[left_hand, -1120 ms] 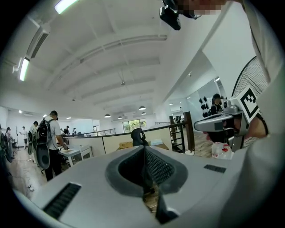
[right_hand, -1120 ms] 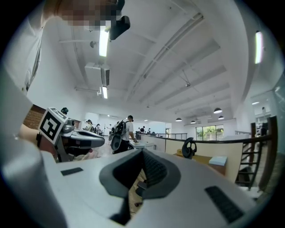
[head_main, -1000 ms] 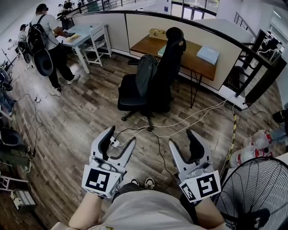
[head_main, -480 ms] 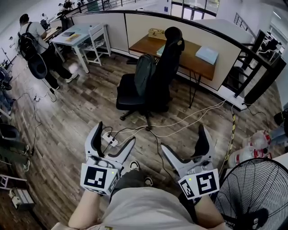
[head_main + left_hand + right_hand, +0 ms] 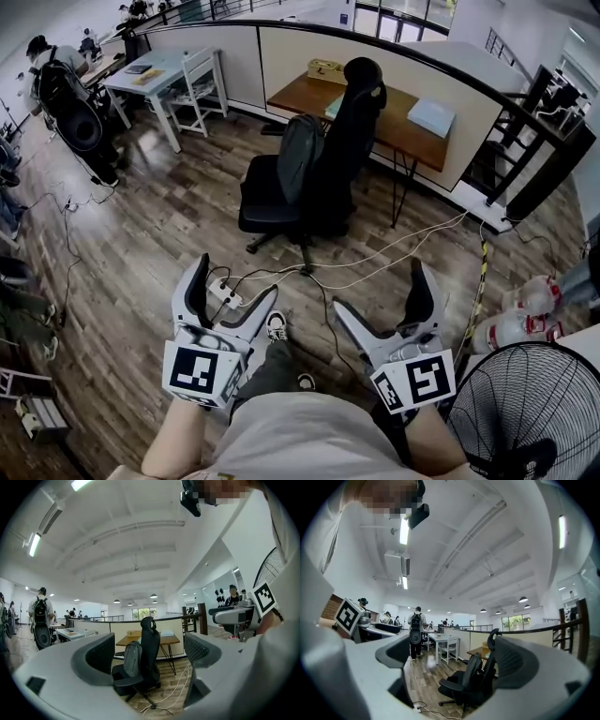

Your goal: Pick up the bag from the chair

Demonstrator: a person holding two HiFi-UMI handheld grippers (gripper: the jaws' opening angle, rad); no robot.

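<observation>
The grey bag [image 5: 298,155] is seen standing upright on the seat of the black office chair [image 5: 264,199], leaned against its backrest. Just behind the chair a wooden tabletop [image 5: 401,129] is set against a curved partition. White cables [image 5: 375,262] are trailed over the wood floor [image 5: 159,234] between the chair and the person. Nearer the camera, well apart from the bag, the left tongs [image 5: 234,284] and the right tongs [image 5: 380,292] are held level and spread wide. Their jaws have just been opening, and nothing is gripped between them.
</observation>
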